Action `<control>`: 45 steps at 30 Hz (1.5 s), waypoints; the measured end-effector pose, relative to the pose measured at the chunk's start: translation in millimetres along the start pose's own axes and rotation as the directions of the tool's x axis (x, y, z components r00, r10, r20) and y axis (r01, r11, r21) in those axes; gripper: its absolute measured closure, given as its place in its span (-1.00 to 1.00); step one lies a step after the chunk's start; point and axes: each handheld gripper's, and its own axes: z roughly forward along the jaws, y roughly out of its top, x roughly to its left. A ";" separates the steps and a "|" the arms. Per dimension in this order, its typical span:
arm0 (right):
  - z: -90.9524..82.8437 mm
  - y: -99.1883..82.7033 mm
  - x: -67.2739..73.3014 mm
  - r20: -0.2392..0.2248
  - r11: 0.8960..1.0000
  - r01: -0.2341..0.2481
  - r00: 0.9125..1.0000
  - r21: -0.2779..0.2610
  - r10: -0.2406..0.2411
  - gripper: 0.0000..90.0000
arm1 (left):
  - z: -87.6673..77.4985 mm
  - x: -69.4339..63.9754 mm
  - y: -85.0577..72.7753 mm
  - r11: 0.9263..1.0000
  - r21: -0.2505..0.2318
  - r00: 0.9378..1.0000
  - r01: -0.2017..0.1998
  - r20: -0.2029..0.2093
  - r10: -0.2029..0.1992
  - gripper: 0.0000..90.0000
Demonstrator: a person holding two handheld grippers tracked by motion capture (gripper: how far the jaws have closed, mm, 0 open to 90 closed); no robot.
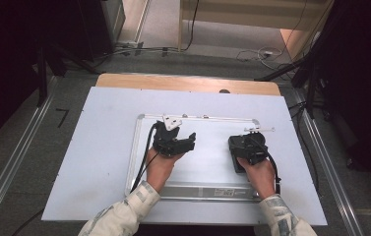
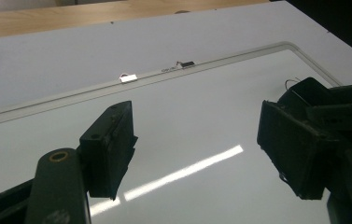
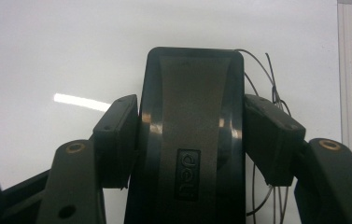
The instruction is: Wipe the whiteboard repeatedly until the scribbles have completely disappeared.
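Right tongs (image 3: 191, 140) clamping black eraser (image 3: 192, 116), whiteboard (image 3: 47, 56) beneath, thin wires (image 3: 269, 79) beside

A whiteboard (image 1: 109, 162) with a silver frame lies flat on a pale sheet (image 1: 84, 147) that covers most of the wooden table (image 1: 183, 82); bare wood shows along the table's far edge. Small metal clips (image 2: 128, 78) sit on the whiteboard's far frame rail. Beyond the table, cables (image 1: 257, 53) lie on the grey floor (image 1: 173, 61), and metal rails (image 1: 11, 167) run along both sides.
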 end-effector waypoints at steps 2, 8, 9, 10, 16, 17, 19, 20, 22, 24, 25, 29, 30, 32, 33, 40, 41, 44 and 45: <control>-0.5 -0.4 -2.0 0.006 1.000 0.013 1.000 -0.007 -0.013 -0.15 | -1.2 1.4 -0.1 1.000 -0.003 1.000 0.001 -0.001 -0.001 -0.38; -1.3 -1.5 -7.0 0.011 1.000 0.023 1.000 -0.013 -0.022 -0.14 | -6.6 7.5 -0.3 1.000 -0.022 1.000 0.013 -0.012 -0.014 -0.39; -1.4 -1.6 -7.9 0.014 1.000 0.027 1.000 -0.015 -0.027 -0.14 | -7.7 8.9 -0.1 1.000 -0.023 1.000 0.015 -0.010 -0.016 -0.39; -1.6 -1.6 -8.8 0.018 1.000 0.024 1.000 -0.014 -0.023 -0.14 | -8.9 10.0 0.0 1.000 -0.027 1.000 0.016 -0.013 -0.016 -0.38; -0.6 -1.2 -20.2 0.027 0.999 0.017 1.000 -0.032 -0.016 -0.14 | -16.1 16.4 -0.4 0.999 -0.040 1.000 0.026 -0.015 -0.026 -0.39; -0.4 -0.8 -22.4 0.028 0.999 0.011 1.000 -0.035 -0.010 -0.14 | -17.4 17.5 -0.5 0.999 -0.040 0.999 0.028 -0.016 -0.029 -0.39; 0.5 0.1 -26.9 0.033 0.999 0.005 0.999 -0.042 -0.004 -0.13 | -19.7 20.2 -1.1 0.999 -0.044 0.999 0.029 -0.020 -0.030 -0.39; 0.9 0.7 -29.0 0.036 0.999 0.001 0.999 -0.043 0.001 -0.13 | -20.9 21.7 -1.5 0.998 -0.045 0.999 0.033 -0.022 -0.034 -0.39; 1.9 2.2 -33.2 0.043 0.999 -0.001 0.999 -0.049 0.003 -0.13 | -23.1 25.2 -2.4 0.998 -0.049 0.999 0.037 -0.025 -0.039 -0.39; 3.3 4.3 -38.4 0.058 0.998 -0.003 0.998 -0.055 0.007 -0.13 | -26.0 29.0 -3.5 0.998 -0.051 0.999 0.040 -0.029 -0.041 -0.39; 3.9 5.4 -41.1 0.062 0.998 -0.013 0.998 -0.056 0.017 -0.13 | -27.5 30.7 -4.1 0.998 -0.053 0.998 0.044 -0.031 -0.046 -0.39; 4.5 6.5 -40.9 0.072 0.998 -0.010 0.997 -0.054 0.014 -0.13 | -32.6 38.0 -5.6 0.997 -0.061 0.998 0.053 -0.034 -0.055 -0.39; 4.0 6.4 -39.2 0.063 0.999 -0.017 0.998 -0.048 0.020 -0.13 | -33.5 39.2 -5.9 0.996 -0.064 0.998 0.058 -0.036 -0.060 -0.39; 3.0 4.8 -33.9 0.053 0.999 0.001 0.999 -0.042 0.001 -0.13 | -36.2 41.8 -6.2 0.996 -0.068 0.997 0.061 -0.036 -0.064 -0.39; 2.4 3.7 -29.4 0.046 0.999 0.014 0.999 -0.039 -0.012 -0.13 | -37.0 42.3 -6.4 0.996 -0.070 0.997 0.063 -0.035 -0.065 -0.39; 2.1 -0.4 -6.2 0.004 0.995 0.087 0.996 -0.040 -0.087 -0.13 | -43.9 47.0 -8.1 0.994 -0.087 0.997 0.073 -0.026 -0.076 -0.39; 3.0 0.6 -4.7 0.003 0.995 0.092 0.996 -0.041 -0.092 -0.13 | -44.6 47.8 -8.3 0.994 -0.087 0.997 0.072 -0.028 -0.075 -0.38; 7.7 6.5 -7.3 0.004 0.996 0.076 0.997 -0.046 -0.076 -0.13 | -46.3 50.3 -9.5 0.994 -0.087 0.997 0.063 -0.043 -0.066 -0.39; 9.2 8.9 -9.1 0.009 0.997 0.066 0.998 -0.047 -0.065 -0.13 | -46.7 51.6 -10.0 0.995 -0.089 0.997 0.054 -0.051 -0.059 -0.39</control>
